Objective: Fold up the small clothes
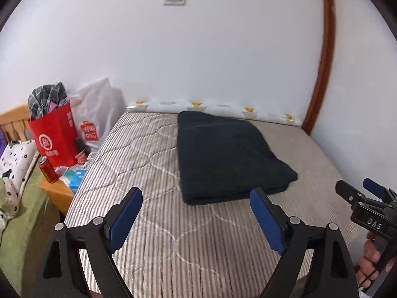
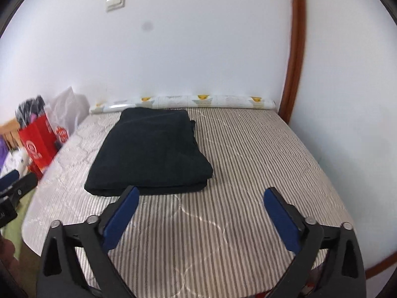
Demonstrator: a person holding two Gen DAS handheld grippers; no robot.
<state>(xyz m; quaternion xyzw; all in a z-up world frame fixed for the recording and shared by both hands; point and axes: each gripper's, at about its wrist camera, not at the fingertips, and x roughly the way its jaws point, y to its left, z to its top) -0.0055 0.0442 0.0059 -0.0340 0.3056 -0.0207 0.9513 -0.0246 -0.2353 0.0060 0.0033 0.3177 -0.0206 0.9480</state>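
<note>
both grippers up off the bed, and nothing in either of them. the left gripper [image 1: 196, 193] has its blue pads spread wide with only striped mattress [image 1: 153, 236] showing between them, and the right gripper [image 2: 201, 193] stands just as wide, empty too. from the left wrist view the right one shows at the far right edge, a hand [image 1: 372, 265] wrapped round its handle.

the dark garment [image 2: 151, 149] lies folded on the mattress, a neat thick rectangle towards the wall, its far edge close to the patterned roll [image 2: 183, 101] running along the wall. it sits ahead of both claws, touching neither.

by the look of it, soft, heavy-ish knit or fleece, several layers stacked. it should drape and sag if lifted by one corner, so the stack could slide apart. not slippery, not fragile. the best hold looks like the near folded edge, one claw at each near corner, pinching all layers together. the fold itself looks about done.

clutter sits off left: a red bag [image 1: 55, 136] and a drink can [image 1: 48, 168], well apart from the work.
</note>
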